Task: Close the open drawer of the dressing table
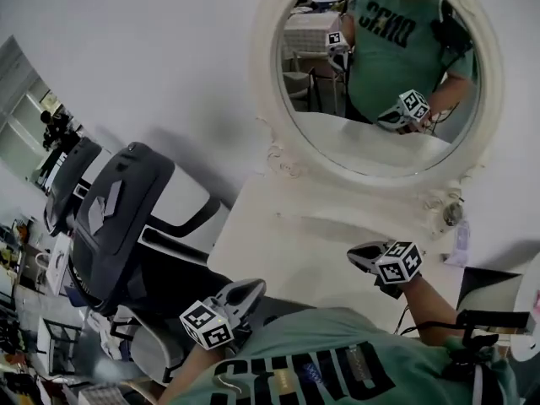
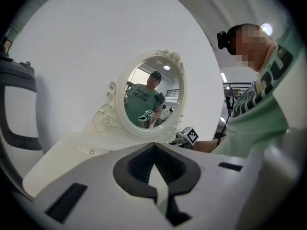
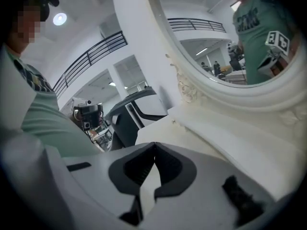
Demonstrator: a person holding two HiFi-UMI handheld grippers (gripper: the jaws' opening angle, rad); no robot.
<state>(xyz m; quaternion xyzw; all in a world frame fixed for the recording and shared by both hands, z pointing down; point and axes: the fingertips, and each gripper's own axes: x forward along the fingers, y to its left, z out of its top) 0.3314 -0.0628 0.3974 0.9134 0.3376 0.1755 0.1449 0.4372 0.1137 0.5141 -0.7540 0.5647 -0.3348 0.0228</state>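
Observation:
The white dressing table (image 1: 278, 251) stands against the wall, with an oval mirror (image 1: 380, 74) on it. Under the mirror a shallow drawer (image 2: 103, 150) with a small knob (image 2: 91, 152) juts out from the base; in the right gripper view it is a white slab (image 3: 225, 138). My left gripper (image 1: 256, 285) hovers off the table's near left corner, jaws together and empty (image 2: 153, 145). My right gripper (image 1: 353, 254) hangs over the tabletop in front of the mirror base, also shut on nothing (image 3: 154, 145). Neither touches the drawer.
A black office chair (image 1: 126, 218) stands close to the table's left side. A small round object (image 1: 453, 213) sits by the mirror's right foot. A black stand (image 1: 489, 319) is at the right. Cluttered shelves lie far left.

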